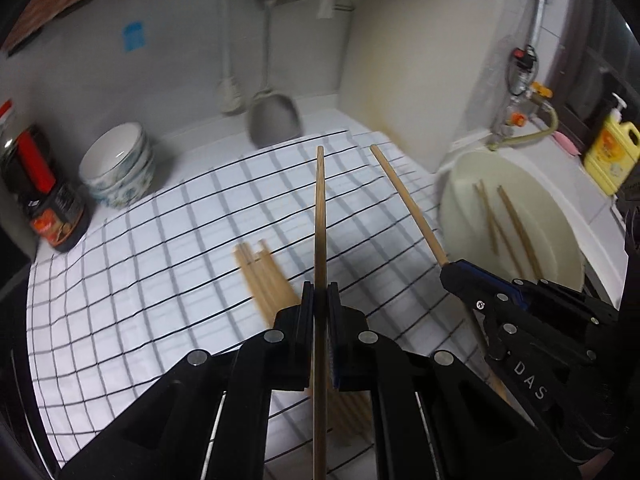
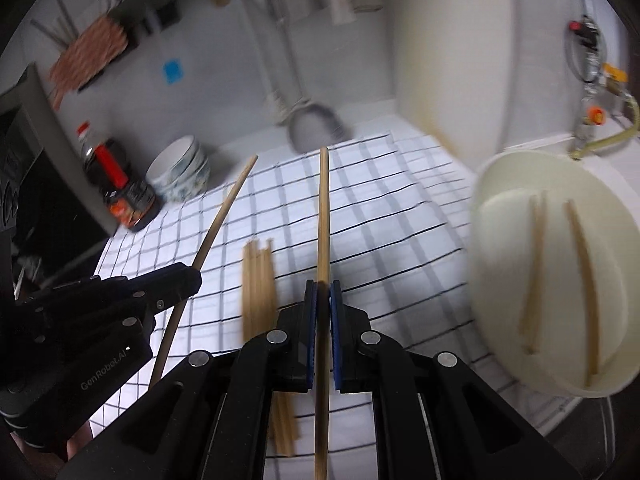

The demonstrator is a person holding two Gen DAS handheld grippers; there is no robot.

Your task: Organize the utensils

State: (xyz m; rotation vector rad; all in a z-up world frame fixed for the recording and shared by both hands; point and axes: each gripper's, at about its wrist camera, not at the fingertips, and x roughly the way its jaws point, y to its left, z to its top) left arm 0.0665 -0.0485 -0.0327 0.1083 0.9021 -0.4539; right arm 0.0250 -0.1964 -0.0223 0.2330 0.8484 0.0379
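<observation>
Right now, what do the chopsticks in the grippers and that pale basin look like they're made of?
Chopsticks: probably bamboo or wood, matte tan, unlacquered look. Basin: likely plastic, cream, smooth with a thin moulded rim; blur leaves it uncertain.
</observation>
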